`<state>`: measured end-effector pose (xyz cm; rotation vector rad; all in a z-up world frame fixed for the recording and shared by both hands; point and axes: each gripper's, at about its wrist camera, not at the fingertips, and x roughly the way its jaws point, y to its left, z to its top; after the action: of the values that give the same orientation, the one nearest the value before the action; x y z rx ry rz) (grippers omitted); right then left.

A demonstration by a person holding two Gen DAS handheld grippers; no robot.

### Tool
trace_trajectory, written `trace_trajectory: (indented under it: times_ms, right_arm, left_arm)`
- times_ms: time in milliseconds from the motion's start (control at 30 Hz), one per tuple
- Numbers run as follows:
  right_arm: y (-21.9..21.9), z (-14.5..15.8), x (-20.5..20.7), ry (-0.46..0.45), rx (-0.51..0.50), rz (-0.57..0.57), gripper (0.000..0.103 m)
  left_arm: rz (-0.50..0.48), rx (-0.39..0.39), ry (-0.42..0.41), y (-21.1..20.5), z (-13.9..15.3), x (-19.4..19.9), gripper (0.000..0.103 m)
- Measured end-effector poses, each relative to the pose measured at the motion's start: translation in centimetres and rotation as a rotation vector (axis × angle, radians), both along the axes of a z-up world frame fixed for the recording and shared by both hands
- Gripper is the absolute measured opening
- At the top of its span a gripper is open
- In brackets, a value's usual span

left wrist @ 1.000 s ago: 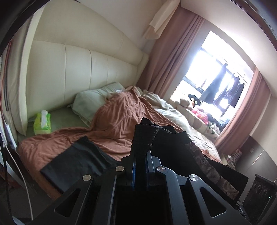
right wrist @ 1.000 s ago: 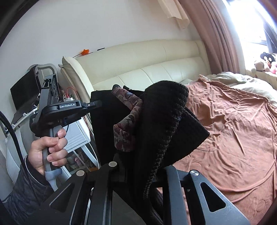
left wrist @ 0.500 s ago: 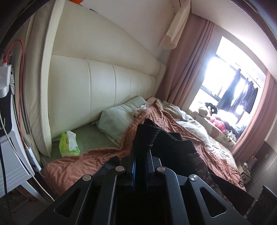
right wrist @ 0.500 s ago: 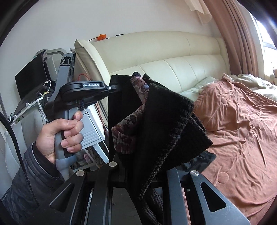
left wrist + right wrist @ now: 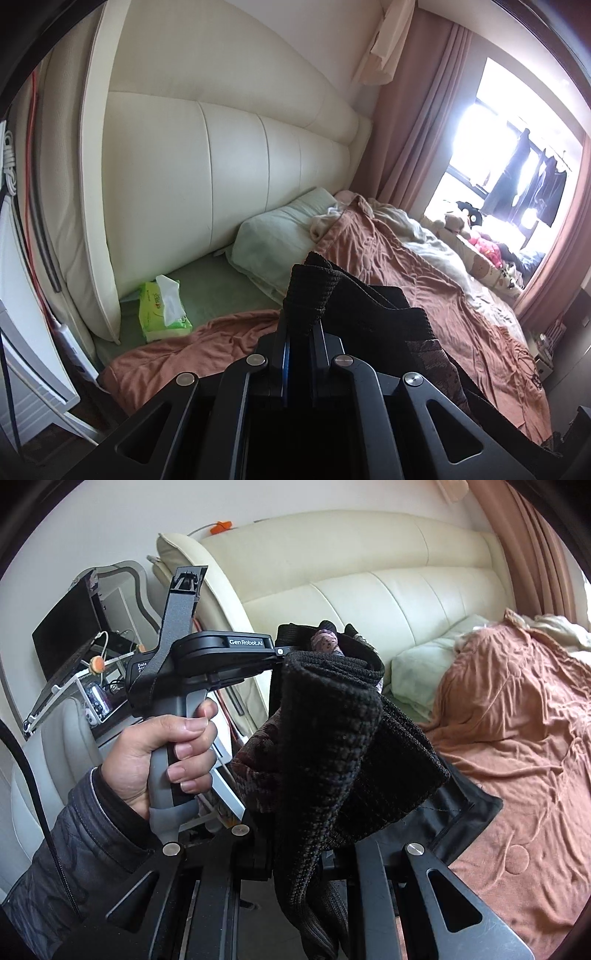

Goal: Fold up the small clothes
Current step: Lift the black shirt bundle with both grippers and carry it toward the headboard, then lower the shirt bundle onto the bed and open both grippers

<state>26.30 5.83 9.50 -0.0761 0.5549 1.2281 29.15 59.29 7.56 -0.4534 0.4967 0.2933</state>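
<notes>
Two grippers, both clamped on the same black knit garment [image 5: 332, 746] — we hold it in the air above the near edge of the bed, not resting on it. Left gripper [image 5: 300, 334] pinches a ribbed edge between its fingers; right gripper [image 5: 295, 853] pinches another thick fold, patterned maroon fabric bunched in with it. In the right wrist view we see the left hand [image 5: 162, 753] wrapped round its gripper's handle. Below lie a rust-coloured blanket [image 5: 399, 266], a pale pillow [image 5: 273, 243] and a green tissue pack [image 5: 162, 310] by the cream headboard [image 5: 229, 173].
</notes>
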Motion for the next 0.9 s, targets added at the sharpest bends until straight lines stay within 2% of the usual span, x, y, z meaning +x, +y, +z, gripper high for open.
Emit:
trace_trajectory:
  times_ms: [233, 533, 767, 900]
  right_arm:
    - [0.2, -2.6, 7.4, 0.038, -0.066, -0.026, 0.012]
    - [-0.3, -3.9, 14.9, 0.11, -0.073, -0.045, 0.012]
    - [3.4, -6.8, 18.7, 0.203, -0.086, -0.075, 0.013]
    - [4.4, -9.9, 21.7, 0.254, -0.118, -0.118, 0.016]
  left_arm:
    - [0.026, -0.012, 0.064, 1.0, -3.8, 4.8, 0.007]
    - [0.024, 0.008, 0.139, 1.1, -7.1, 11.9, 0.007]
    - [0.031, 0.02, 0.245, 1.6, -10.9, 17.2, 0.007]
    - [0.031, 0.01, 0.295, 1.9, -14.1, 19.8, 0.007]
